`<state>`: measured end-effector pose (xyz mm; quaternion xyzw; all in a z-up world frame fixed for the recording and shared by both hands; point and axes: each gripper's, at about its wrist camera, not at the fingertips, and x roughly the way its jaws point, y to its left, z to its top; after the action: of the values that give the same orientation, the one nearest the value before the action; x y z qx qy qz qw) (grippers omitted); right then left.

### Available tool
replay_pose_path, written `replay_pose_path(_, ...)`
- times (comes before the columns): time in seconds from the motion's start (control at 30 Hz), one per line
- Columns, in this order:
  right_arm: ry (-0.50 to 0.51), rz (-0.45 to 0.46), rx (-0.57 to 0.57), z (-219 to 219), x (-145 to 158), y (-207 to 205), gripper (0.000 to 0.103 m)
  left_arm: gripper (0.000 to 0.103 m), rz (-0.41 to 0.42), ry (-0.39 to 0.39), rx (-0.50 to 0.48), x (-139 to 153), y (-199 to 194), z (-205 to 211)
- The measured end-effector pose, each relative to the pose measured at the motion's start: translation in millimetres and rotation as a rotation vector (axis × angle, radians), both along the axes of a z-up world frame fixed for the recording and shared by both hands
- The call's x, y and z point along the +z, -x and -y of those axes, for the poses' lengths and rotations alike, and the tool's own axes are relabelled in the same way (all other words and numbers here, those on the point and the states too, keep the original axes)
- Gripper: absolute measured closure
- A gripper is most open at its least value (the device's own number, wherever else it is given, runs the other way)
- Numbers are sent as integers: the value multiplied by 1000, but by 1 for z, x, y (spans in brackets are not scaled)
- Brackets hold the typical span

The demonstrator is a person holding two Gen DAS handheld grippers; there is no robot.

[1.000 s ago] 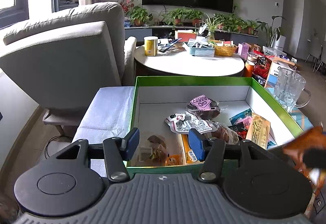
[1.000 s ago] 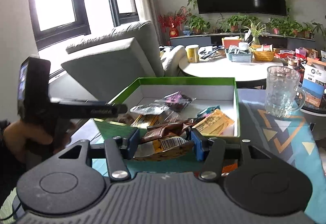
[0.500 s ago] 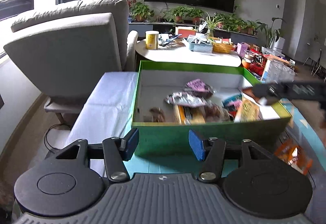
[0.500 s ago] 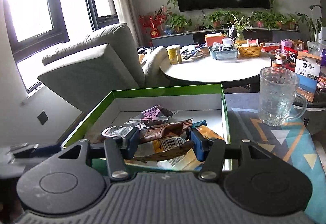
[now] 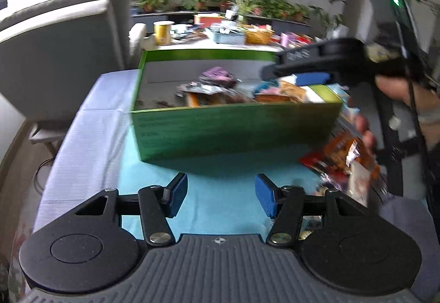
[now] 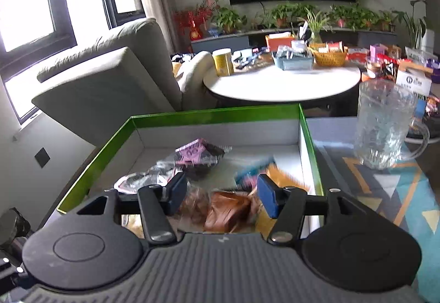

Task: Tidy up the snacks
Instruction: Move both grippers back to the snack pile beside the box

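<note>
Right gripper [image 6: 221, 194]: released; the blue pads stand apart with nothing clamped between them. It hangs over the near end of the green box [image 6: 214, 113].
Brown snack packet [image 6: 228, 209]: directly below and between the right gripper's pads, blurred, lying inside the box at its near wall. Whether it touches the pads cannot be told from the blur.
Box contents beyond the right gripper: a pink-labelled dark packet [image 6: 199, 155] ahead and slightly left; a clear packet [image 6: 143, 180] just left of the left pad; blue and orange packets ahead right, too blurred to name.
Left gripper [image 5: 221, 198]: released, empty. It hangs low over the turquoise surface [image 5: 220, 190], in front of the box's outer near wall.
Loose snack packets [image 5: 341, 157]: on the surface, ahead and to the right of the left gripper, just outside the box's right near corner. Orange and red wrappers, blurred; the long axis cannot be told.
Governing relation: the loose packets lie right of the left gripper and below the right gripper's handle, which shows in the left view. Judgement: either gripper can reach them; the right one is nearer but must first back out of the box.
Step in hand (judgement): one packet delivered; next pick is from the loose pile.
Glass mug [image 6: 385, 124]: ahead right of the right gripper, outside the box, near its right wall. Risk: contact during a sideways sweep.
</note>
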<state>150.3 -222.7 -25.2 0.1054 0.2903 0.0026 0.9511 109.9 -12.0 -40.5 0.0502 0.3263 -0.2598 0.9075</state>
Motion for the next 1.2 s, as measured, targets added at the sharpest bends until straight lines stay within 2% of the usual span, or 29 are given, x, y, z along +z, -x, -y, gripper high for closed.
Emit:
replay_pose_path(0.2, -16, -16, 3, 0, -3, 11, 35, 51, -3, -27, -88, -6, 9, 13)
replay_pose_path(0.47, -45, -12, -4, 7, 1, 32, 32, 51, -11, -44, -133, -9, 14, 22)
replay_pose_path(0.53, -29, 20, -10, 8, 4, 47, 30, 51, -12, -44, -156, -10, 17, 24)
replay_pose_path(0.6, -18, 33, -25, 10, 7, 63, 23, 51, -16, -49, -184, -12, 18, 27)
replay_pose_path(0.67, -32, 43, -10, 13, 9, 75, 22, 51, -21, -59, -205, -15, 20, 31)
replay_pose_path(0.97, -29, -25, 80, 7, 1, 100, 22, 51, -59, -48, -220, -26, 13, 37)
replay_pose_path(1.1, -37, -51, 66, 7, -7, 104, 22, 52, -79, -29, -207, -29, 6, 35)
replay_pose_path(1.17, -49, -55, 62, 7, -7, 106, 22, 57, -79, -25, -212, -29, 6, 35)
replay_pose_path(1.2, -48, -55, 60, 7, -7, 107, 22, 68, -83, -10, -219, -29, 6, 34)
